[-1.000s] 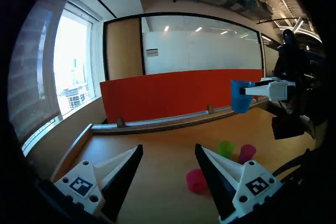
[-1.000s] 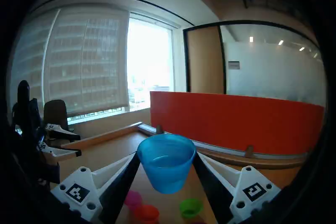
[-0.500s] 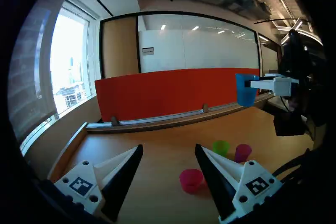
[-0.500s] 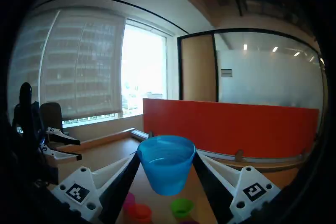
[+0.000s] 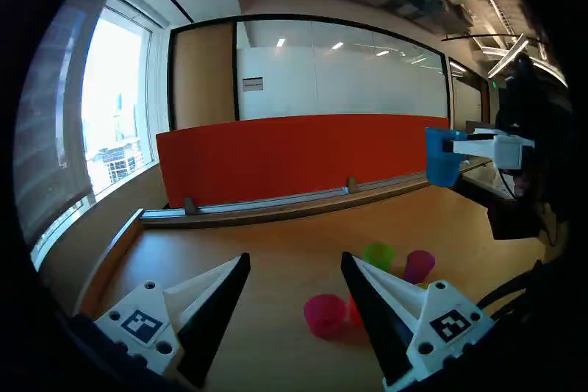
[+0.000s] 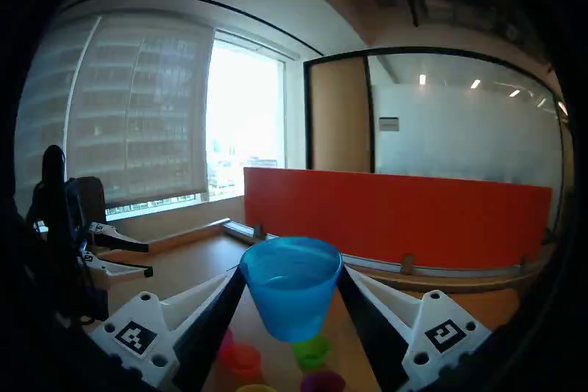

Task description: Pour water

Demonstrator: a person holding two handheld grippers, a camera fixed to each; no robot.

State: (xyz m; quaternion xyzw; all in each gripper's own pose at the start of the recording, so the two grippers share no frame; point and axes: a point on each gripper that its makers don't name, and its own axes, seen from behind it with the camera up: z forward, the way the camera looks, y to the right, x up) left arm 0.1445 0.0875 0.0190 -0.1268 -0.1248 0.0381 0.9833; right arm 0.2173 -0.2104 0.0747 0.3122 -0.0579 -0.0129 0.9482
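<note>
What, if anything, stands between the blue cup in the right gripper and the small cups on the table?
Nothing visible does. The blue cup sits in the right gripper's jaws, with open air down to the green cup and red cup on the table; the left gripper is off to the side.

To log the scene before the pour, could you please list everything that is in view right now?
Table: one, wooden, under everything.
Blue cup: one, blue, holds water, held up in the air.
Pink cup, green cup, purple cup, orange cup: one each, grouped on the table.
Partition: one, orange-red, along the table's far edge.
Window: one, bright, side wall.
Chair: one, dark, by the window.
Left gripper: one, white and black, open, empty.
Right gripper: one, white and black, shut on the blue cup.
</note>
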